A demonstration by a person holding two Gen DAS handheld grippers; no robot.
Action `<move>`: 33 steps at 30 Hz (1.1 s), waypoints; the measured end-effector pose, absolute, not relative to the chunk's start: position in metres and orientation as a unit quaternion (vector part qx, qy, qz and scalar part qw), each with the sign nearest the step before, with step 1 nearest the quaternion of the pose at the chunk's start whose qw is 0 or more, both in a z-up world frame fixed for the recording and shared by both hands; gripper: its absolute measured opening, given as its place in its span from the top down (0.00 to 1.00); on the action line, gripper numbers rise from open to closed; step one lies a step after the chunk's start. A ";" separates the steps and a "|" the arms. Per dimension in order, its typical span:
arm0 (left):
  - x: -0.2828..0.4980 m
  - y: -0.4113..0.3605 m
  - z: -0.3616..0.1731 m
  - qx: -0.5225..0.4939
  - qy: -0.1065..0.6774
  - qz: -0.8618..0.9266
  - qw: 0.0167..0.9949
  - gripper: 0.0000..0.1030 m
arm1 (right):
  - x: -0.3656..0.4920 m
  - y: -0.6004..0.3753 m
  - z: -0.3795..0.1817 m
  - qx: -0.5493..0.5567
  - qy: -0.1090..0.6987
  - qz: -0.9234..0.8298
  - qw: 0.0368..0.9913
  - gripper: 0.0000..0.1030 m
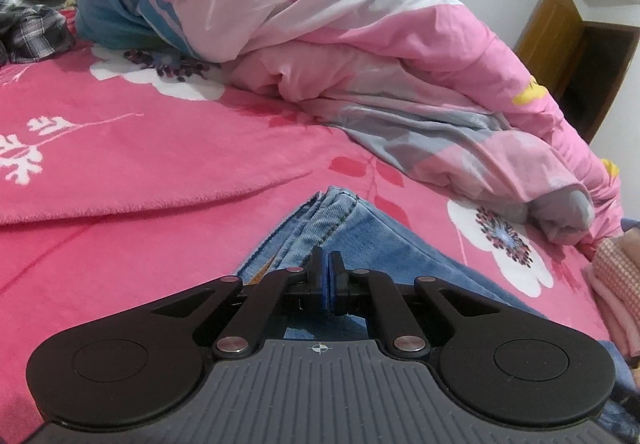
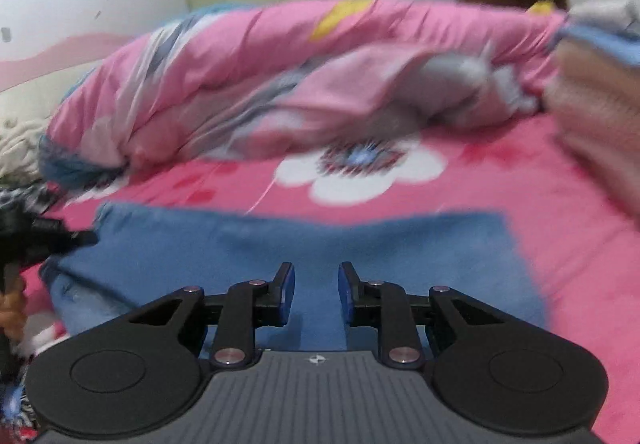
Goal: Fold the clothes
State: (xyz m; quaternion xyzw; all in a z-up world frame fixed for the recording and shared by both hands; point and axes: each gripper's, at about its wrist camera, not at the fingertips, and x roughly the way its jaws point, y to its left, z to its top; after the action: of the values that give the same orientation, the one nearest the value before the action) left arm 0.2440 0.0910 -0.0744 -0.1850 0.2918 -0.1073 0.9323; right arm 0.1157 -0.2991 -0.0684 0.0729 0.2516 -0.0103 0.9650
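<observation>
Jeans point(image 1: 360, 244) lie folded on the pink bed point(image 1: 140, 148), near the bunched quilt point(image 1: 320, 24). Left claw point(image 1: 328, 264) is clamped on their corner; right claw point(image 2: 316, 280) stands apart, empty, above denim. Grip the edge squarely before folding further.
</observation>
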 end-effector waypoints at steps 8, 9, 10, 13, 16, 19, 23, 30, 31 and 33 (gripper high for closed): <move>0.243 0.092 -0.075 -0.184 0.291 -0.109 0.933 0.95 | 0.132 -0.318 -0.065 0.077 0.311 -0.009 0.947 0.76; 0.243 0.092 -0.075 -0.183 0.291 -0.109 0.933 0.95 | 0.136 -0.318 -0.057 0.082 0.302 0.006 0.950 0.76; 0.244 0.092 -0.075 -0.184 0.292 -0.108 0.933 0.95 | 0.142 -0.314 -0.051 0.077 0.296 0.012 0.952 0.76; 0.244 0.091 -0.074 -0.184 0.293 -0.105 0.932 0.95 | 0.167 -0.307 -0.058 0.074 0.304 0.016 0.950 0.76; 0.244 0.091 -0.073 -0.184 0.293 -0.108 0.932 0.95 | 0.193 -0.318 -0.093 0.097 0.342 -0.009 0.935 0.91; 0.244 0.091 -0.074 -0.183 0.293 -0.109 0.932 0.95 | 0.189 -0.338 -0.083 0.188 0.333 -0.036 0.923 0.93; 0.244 0.091 -0.073 -0.182 0.294 -0.106 0.932 0.95 | 0.198 -0.312 -0.073 0.186 0.341 0.038 0.921 0.91; 0.245 0.093 -0.076 -0.184 0.293 -0.111 0.932 0.95 | 0.232 -0.301 -0.101 0.231 0.355 0.075 0.903 1.00; 0.246 0.094 -0.076 -0.186 0.294 -0.113 0.931 0.95 | 0.231 -0.319 -0.104 0.260 0.350 0.056 0.898 1.00; 0.246 0.096 -0.076 -0.190 0.295 -0.116 0.929 0.95 | 0.221 -0.349 -0.103 0.286 0.338 0.004 0.897 1.00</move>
State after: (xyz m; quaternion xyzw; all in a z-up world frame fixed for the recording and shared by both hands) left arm 0.2458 0.0957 -0.0758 -0.1898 0.2954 -0.1162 0.9291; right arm 0.2208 -0.3493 -0.1027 0.2859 0.3380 0.0037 0.8967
